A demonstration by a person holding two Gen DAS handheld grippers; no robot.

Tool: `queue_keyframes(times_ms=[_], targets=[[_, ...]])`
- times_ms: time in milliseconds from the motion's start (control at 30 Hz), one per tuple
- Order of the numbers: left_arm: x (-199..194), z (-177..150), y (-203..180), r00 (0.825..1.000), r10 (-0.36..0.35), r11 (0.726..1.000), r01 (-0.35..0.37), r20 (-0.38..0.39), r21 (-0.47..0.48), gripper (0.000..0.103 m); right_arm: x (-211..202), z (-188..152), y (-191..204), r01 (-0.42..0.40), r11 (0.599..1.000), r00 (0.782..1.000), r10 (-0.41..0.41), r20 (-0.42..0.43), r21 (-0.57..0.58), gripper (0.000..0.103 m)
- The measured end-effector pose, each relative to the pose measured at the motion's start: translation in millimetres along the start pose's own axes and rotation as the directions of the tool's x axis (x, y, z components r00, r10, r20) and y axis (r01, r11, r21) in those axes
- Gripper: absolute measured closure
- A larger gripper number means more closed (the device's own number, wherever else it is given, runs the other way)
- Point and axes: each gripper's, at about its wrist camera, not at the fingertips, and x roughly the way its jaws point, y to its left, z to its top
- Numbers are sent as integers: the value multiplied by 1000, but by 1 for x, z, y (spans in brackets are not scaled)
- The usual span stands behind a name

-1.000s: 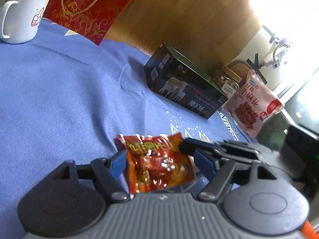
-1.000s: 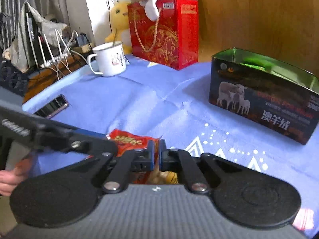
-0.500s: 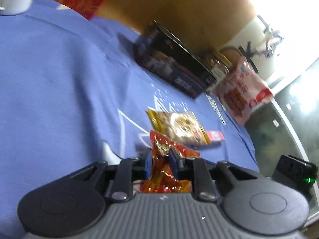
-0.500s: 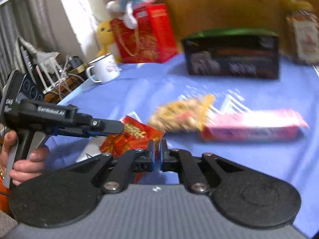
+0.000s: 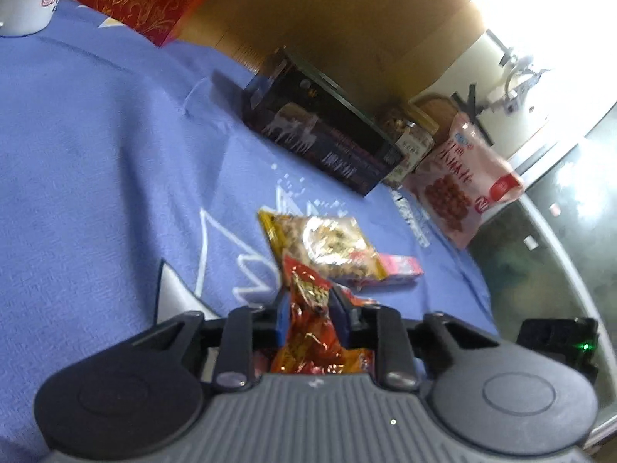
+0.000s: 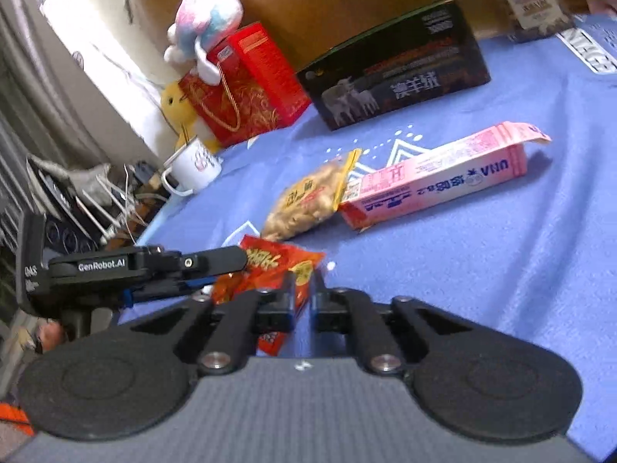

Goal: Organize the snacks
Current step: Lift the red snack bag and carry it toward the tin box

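Observation:
My left gripper is shut on a red foil snack packet and holds it just above the blue tablecloth. It also shows in the right wrist view, pinched by the left gripper. My right gripper is shut and empty, its tips right beside the packet's edge. A yellow peanut bag and a pink carton lie flat beyond. An open black box with sheep on it stands further back.
A pink-and-white snack bag and a jar stand at the table's right edge. A red gift bag, plush toys and a white mug stand at the far left. A blue cloth covers the table.
The left gripper closed on the red packet, turning it edge-on between the fingers, and lifted it. Both views swung towards the peanut bag and pink carton. The right gripper stayed shut.

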Motion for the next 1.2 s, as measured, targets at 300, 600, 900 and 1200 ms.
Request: queue_keyframes(times_ms=[300,600,900,1200], targets=[[-1,44,-25,994,-33,998,26,108,65,83,-12,35,17,-4,996,990,16,137,-88,99],[66,48,-2,1000,0,1000,0,24,16,74,10,42,-11,159,978,978,-138,156,-133,94],[29,65,18,999,6,1000,-5,48,-22,43,-25,33,-38,83,996,982,-86,170,22,74],[42,65,8,998,-51,999,51,-38,1,44,-9,27,-25,-33,996,997,27,78,79,70]])
